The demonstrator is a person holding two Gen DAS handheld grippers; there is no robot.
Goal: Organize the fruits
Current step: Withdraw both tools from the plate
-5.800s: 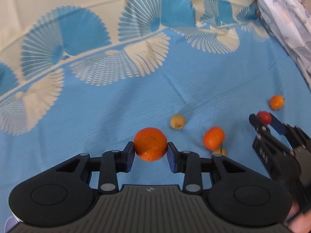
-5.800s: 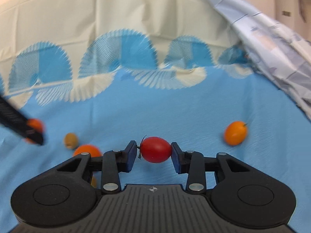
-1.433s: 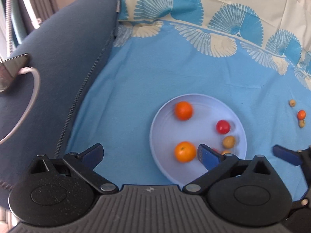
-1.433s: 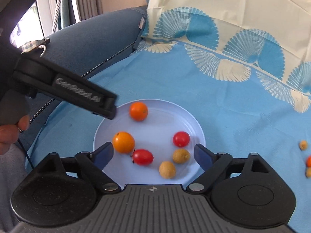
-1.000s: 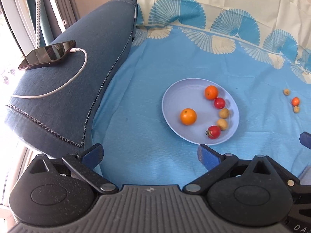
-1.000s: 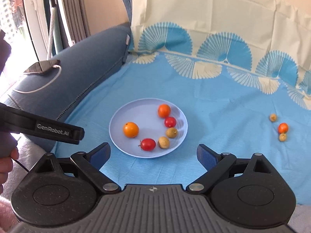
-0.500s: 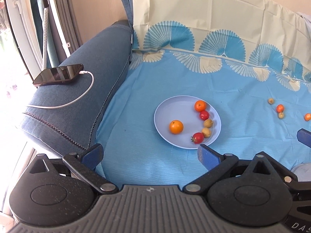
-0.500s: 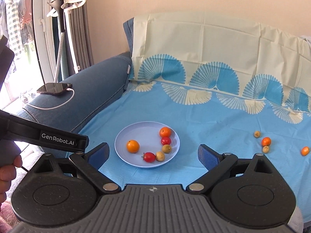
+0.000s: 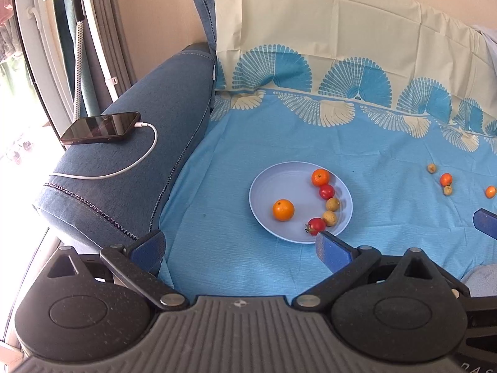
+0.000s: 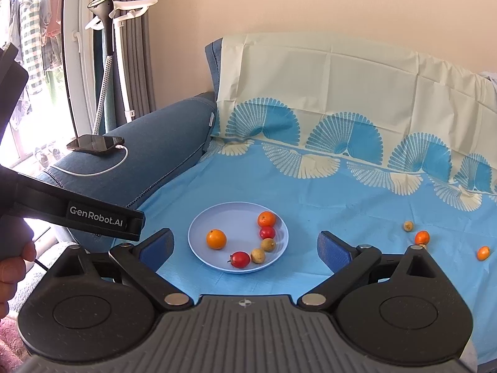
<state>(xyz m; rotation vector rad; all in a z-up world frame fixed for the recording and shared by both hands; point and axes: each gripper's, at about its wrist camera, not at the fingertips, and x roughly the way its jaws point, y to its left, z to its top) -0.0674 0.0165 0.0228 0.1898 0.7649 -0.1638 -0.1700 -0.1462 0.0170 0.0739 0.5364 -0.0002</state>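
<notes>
Landmark = round pale-blue plastic plate [image 9: 264,192] [image 10: 198,227] on the blue fan-print bedsheet [image 9: 372,143] [image 10: 341,205]

Left of plate: dark blue denim sofa armrest [image 9: 149,124] [image 10: 161,143], black smartphone [image 9: 101,127] [image 10: 94,143] lying on it with white charging cable [image 9: 136,161] [image 10: 102,169] plugged in

Left gripper [image 9: 240,247] jaws spread wide, holding nothing; plate sits ahead of it, between the two blue fingertips [image 9: 330,248], well apart from them, right tip overlapping the plate's near rim in view. In the right wrist view the left gripper shows only as a black bar, left of plate

Right gripper [image 10: 245,247] also wide, nothing between the jaws; plate lies ahead, centred between its blue fingertips [image 10: 157,245]

On plate, left to right: large orange mandarin [image 9: 283,209] [image 10: 216,239] alone at left-centre; along the right rim a curved row – red cherry tomato with green stem [image 9: 316,226] [image 10: 239,259] nearest, two tan round longans [image 9: 330,218] [image 10: 257,255] touching or nearly so, second red cherry tomato [image 9: 326,191] [image 10: 267,232], smaller orange mandarin [image 9: 320,177] [image 10: 266,218] farthest

Right of plate, well apart, loose on the sheet: tan small longan [image 9: 431,168] [image 10: 408,225], orange small mandarin [image 9: 446,179] [image 10: 422,237], another tan longan [image 9: 447,190] just beside it, orange oval kumquat [image 9: 490,191] [image 10: 483,252] farthest right
</notes>
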